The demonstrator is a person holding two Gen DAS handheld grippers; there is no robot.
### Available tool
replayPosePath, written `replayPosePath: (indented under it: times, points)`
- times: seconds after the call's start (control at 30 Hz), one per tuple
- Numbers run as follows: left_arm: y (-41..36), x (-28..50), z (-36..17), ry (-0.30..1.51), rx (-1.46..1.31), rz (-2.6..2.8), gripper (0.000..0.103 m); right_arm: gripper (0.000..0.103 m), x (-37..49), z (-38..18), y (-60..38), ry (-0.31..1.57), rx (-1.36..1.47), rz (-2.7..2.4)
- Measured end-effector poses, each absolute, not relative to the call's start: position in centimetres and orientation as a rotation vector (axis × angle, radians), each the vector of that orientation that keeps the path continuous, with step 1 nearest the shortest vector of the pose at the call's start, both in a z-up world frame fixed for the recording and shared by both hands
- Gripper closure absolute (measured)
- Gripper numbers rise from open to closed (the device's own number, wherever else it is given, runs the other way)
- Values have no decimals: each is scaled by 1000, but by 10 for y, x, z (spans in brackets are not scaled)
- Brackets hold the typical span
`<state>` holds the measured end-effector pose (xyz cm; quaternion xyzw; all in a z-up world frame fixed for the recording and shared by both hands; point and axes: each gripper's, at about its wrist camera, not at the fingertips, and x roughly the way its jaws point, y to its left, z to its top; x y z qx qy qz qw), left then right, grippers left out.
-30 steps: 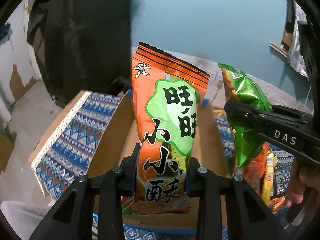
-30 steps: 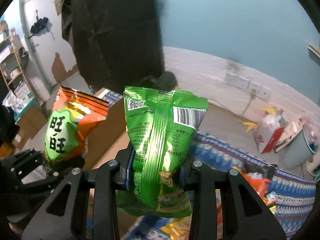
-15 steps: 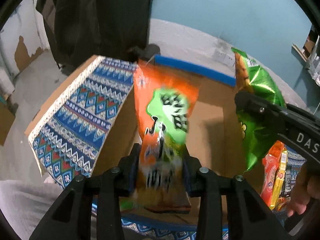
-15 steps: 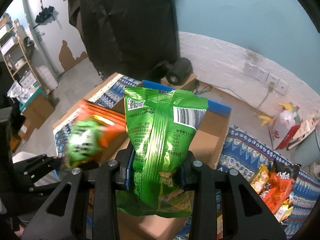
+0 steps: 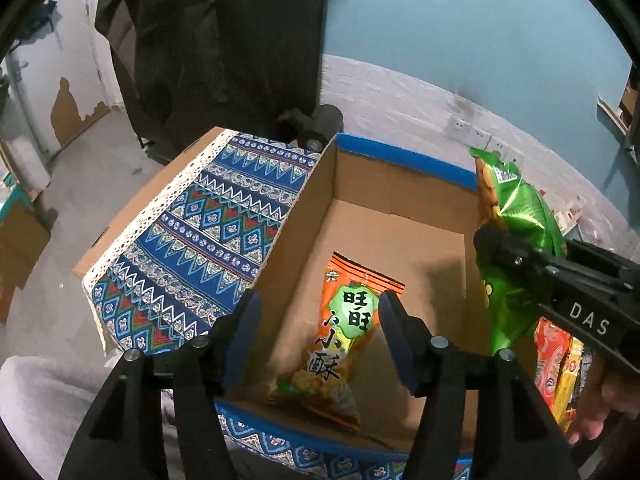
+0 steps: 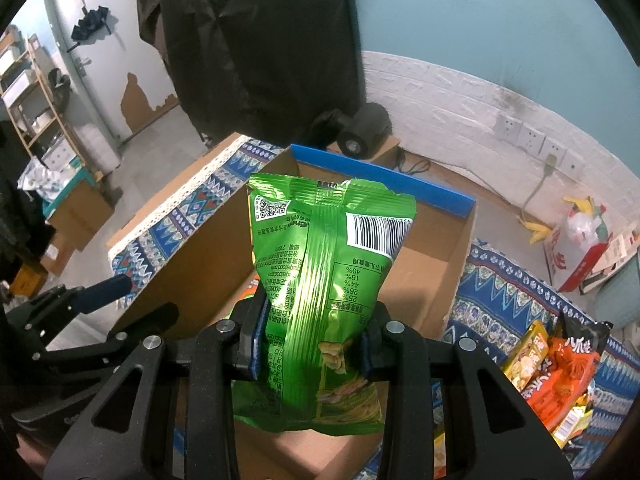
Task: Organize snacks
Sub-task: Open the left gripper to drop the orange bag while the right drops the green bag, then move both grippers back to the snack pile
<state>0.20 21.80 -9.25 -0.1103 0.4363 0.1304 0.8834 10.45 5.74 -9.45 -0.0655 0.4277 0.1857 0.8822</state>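
Observation:
An orange snack bag with a green label (image 5: 340, 336) lies on the floor of an open cardboard box (image 5: 384, 216). My left gripper (image 5: 320, 312) is open and empty above it, over the box's near end. My right gripper (image 6: 310, 336) is shut on a green snack bag (image 6: 324, 280), held upright above the box (image 6: 452, 256). In the left wrist view the green bag (image 5: 516, 240) and right gripper (image 5: 484, 240) hang at the box's right wall. The left gripper (image 6: 120, 300) shows at the left of the right wrist view.
The box has a blue-taped far rim (image 5: 404, 156) and a flap covered with blue patterned cloth (image 5: 208, 236). More snack packs (image 6: 552, 372) lie on patterned cloth to the right of the box. A black roll (image 6: 364, 124) and a dark hanging cloth (image 6: 256, 40) are behind it.
My left gripper has opened and let go of the orange bag, which dropped to the box floor. Both grippers tilted down over the box. The right gripper still holds the green bag.

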Motion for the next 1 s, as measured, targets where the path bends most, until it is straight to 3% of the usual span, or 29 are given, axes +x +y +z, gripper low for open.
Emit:
replayPosePath:
  times: [0.13, 0.23, 0.53, 1.0]
  points:
    - [215, 2, -90, 903, -233, 255, 40, 66, 106, -96, 53, 915, -104, 405]
    - [210, 4, -89, 899, -220, 247, 40, 49, 105, -96, 46, 917, -99, 397]
    - [183, 12, -85, 888, -206, 172, 40, 40, 87, -77, 13, 879, -97, 325]
    - [111, 18, -77, 895, -136, 2, 39, 39, 59, -70, -70, 902, -71, 178]
